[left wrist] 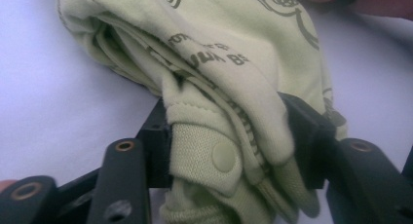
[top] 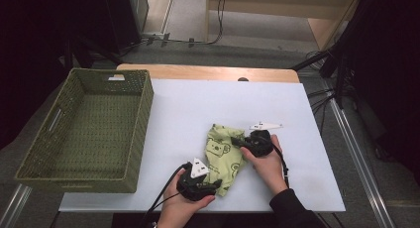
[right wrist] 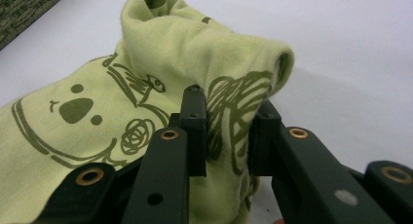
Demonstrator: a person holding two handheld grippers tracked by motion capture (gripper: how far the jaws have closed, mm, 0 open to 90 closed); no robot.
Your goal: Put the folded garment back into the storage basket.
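Left tongs (top: pixel 214 185) at the near end of the green garment (top: pixel 224 156), jaws on either side of a thick bunch of folded layers with a snap button, pads pressing the cloth. Right tongs (top: pixel 236 142) at the garment's right edge, farther back, clamped on a raised pinch of cloth with dark print. In the left gripper view the left tongs (left wrist: pixel 229 151) hold the cuff-like fold; garment (left wrist: pixel 219 63) spreads away over the white surface. In the right gripper view the right tongs (right wrist: pixel 226 136) squeeze a ridge of fabric; garment (right wrist: pixel 122 102) shows a bear face print. Garment lies crumpled on the white tabletop (top: pixel 198 104), near the front edge, right of centre. Green woven basket (top: pixel 59 153) sits at the left of the tabletop, well apart from the garment. Both hands grip the tong handles from the near side.
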